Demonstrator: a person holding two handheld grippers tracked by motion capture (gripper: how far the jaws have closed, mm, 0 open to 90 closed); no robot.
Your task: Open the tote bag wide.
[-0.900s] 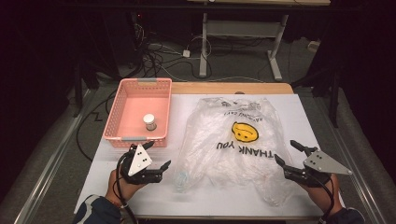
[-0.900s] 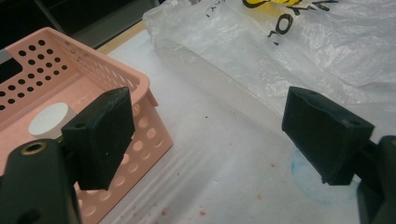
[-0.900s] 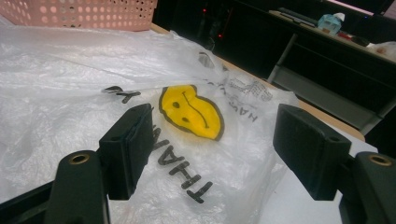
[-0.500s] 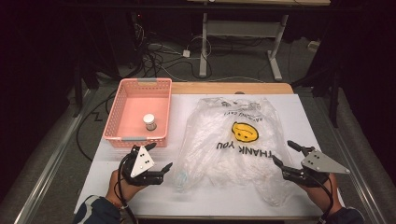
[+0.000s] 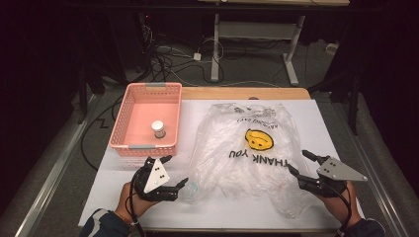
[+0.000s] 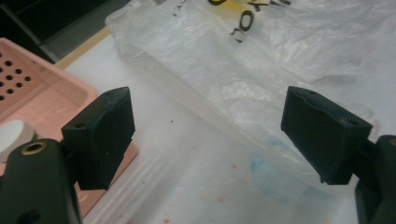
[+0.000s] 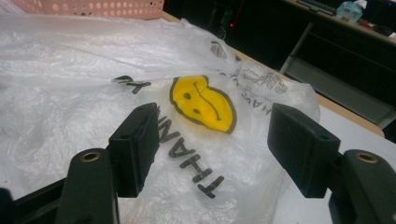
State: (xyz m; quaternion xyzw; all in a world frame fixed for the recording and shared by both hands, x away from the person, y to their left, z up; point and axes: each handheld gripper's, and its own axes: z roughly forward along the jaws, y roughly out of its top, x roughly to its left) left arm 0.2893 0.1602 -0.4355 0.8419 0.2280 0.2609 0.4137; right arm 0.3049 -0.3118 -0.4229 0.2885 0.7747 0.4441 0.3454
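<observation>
Left gripper [image 5: 174, 173] now nearer crinkled clear bag [image 5: 247, 148] (yellow smiley, upside-down "THANK YOU")

High view: fixed above the near edge, facing forward and down over the whole white surface [image 5: 306, 113].

Left gripper view: rides low on the left tool [image 6: 208, 135], close to the clear crinkled plastic bag printed with a yellow smiley [image 6: 261, 56] and the pink perforated plastic basket [image 6: 28, 88].

Right gripper view: rides on the right tool [image 7: 224, 149], close above the bag's print.

Shared: bag and basket.
</observation>
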